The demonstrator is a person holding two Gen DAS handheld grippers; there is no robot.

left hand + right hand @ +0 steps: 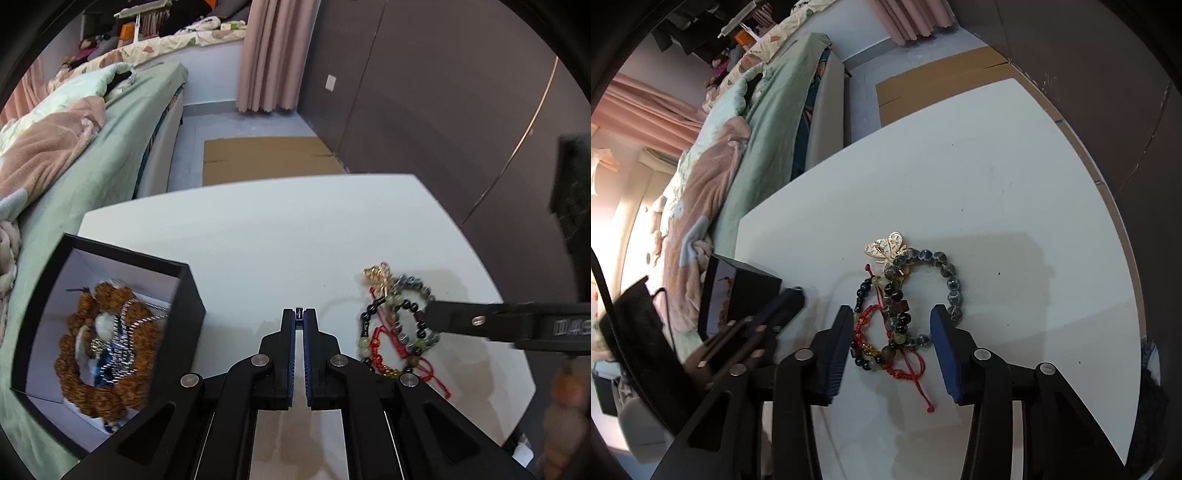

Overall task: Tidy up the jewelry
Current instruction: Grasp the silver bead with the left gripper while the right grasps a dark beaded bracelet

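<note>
A pile of jewelry lies on the white table: a gold butterfly brooch, a grey-blue bead bracelet, a dark and green bead bracelet and a red cord bracelet. My right gripper stands open astride this pile, one pad on each side; its finger reaches in from the right in the left wrist view. My left gripper is shut with nothing in it, over bare table between the pile and a black box. The box holds a brown bead bracelet and a silver chain.
A bed with a green sheet runs along the table's left side, close behind the box. Flat cardboard lies on the floor beyond the far edge. A dark wardrobe stands to the right. The table's rounded right edge is near the pile.
</note>
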